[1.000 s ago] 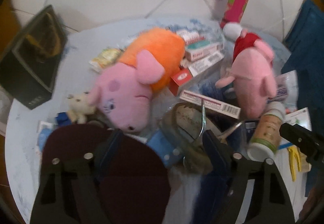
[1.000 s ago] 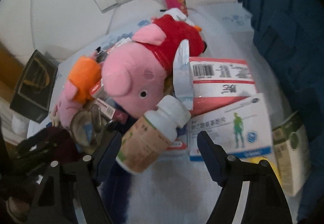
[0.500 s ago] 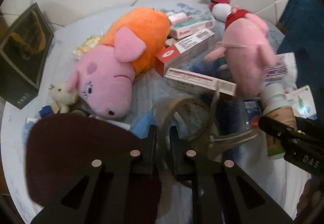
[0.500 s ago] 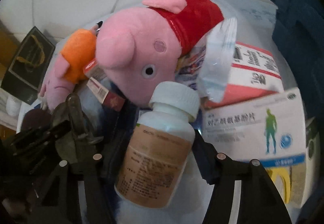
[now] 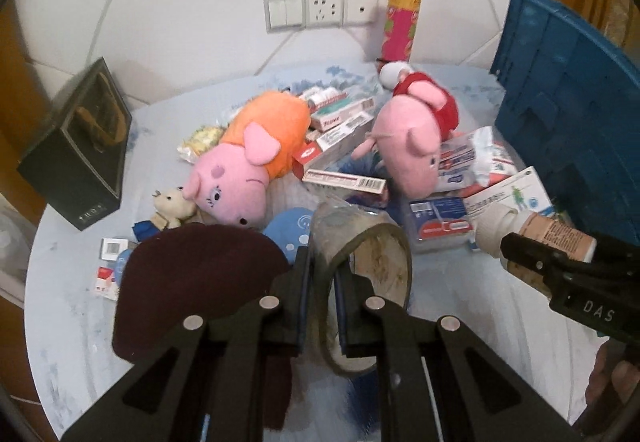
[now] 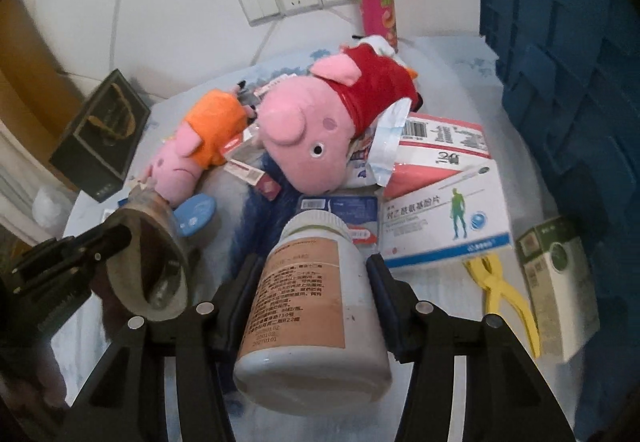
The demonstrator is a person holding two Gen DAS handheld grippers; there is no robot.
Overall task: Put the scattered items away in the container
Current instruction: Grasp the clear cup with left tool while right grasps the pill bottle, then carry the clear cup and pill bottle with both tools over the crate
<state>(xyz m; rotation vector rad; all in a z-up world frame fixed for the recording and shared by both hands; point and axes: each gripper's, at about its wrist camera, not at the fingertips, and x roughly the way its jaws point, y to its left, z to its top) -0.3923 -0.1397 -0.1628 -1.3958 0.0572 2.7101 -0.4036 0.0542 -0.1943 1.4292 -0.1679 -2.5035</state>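
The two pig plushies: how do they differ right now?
The orange-dressed pig lies left of the pile; the red-dressed pig lies right, atop medicine boxes. The orange one's snout nears a small beige toy; the red one's nears the barcode carton. Both are pink and ungripped.

A home: plush pigs (image 5: 248,166), medicine boxes (image 6: 444,226), wall sockets (image 5: 322,10).

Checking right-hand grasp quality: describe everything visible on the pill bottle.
The pill bottle is white plastic with a white screw cap pointing away from the camera and a tan paper label printed with small text. It lies lengthwise between the fingers of the right gripper, one pad pressed on each side of its body, base toward the camera. It appears lifted above the table, over the medicine boxes. In the left wrist view it points cap-first to the left.
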